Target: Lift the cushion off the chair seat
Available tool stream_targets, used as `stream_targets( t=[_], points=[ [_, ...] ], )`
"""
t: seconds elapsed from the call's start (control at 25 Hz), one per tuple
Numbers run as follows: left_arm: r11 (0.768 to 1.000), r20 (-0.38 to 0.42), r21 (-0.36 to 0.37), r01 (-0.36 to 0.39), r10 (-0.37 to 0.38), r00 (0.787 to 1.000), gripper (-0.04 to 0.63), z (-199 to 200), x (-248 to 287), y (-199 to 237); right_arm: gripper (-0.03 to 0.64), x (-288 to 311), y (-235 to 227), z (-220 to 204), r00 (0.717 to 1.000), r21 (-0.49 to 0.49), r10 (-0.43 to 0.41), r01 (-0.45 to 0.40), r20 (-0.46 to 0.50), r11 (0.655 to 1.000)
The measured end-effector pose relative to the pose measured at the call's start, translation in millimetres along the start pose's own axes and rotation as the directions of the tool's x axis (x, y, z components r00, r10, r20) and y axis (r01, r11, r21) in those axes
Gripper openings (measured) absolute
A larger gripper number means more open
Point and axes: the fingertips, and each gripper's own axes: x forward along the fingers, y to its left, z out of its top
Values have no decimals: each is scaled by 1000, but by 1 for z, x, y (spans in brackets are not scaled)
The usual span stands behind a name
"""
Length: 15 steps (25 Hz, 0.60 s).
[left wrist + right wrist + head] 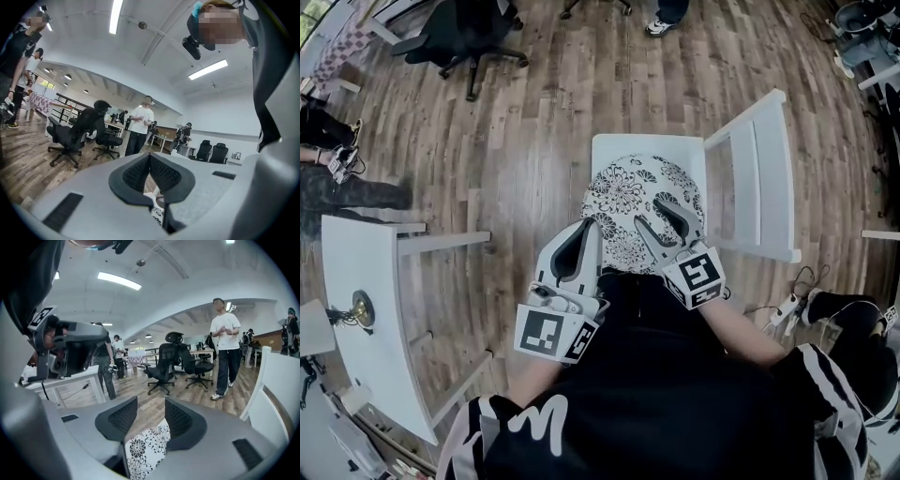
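Note:
A round cushion [628, 192] with a black-and-white flower print lies on the seat of a white chair [649, 146], whose backrest [764, 178] is at the right. My right gripper [654, 214] hovers over the cushion's near right part, open. In the right gripper view the cushion [145, 448] shows below the gap of the right gripper [151, 404], with the pads not pressing on it. My left gripper [589, 227] sits at the cushion's near left edge, shut, its pads meeting at the tips [150, 157] with nothing between them. A sliver of cushion [157, 215] shows beneath it.
A white table [356, 309] stands to the left. A black office chair [459, 37] is at the far left, and a person's shoe [661, 26] at the top. More office chairs [164, 364] and a standing person [225, 348] are across the wooden floor. Cables [787, 305] lie at the right.

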Motion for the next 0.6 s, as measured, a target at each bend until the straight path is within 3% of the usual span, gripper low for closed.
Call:
stream_targets(
  t=[0.28,0.6],
  points=[
    [1000,-17,-1,-23,23,1000,3,-11,-9,5,186,18,-15,-63,990,-49,-26,19,-142,999],
    [999,-33,-14,-38,37,999,3,-23,-9,11,186,41,-20,-134,958,-96,-20,-8,-285,995]
  ],
)
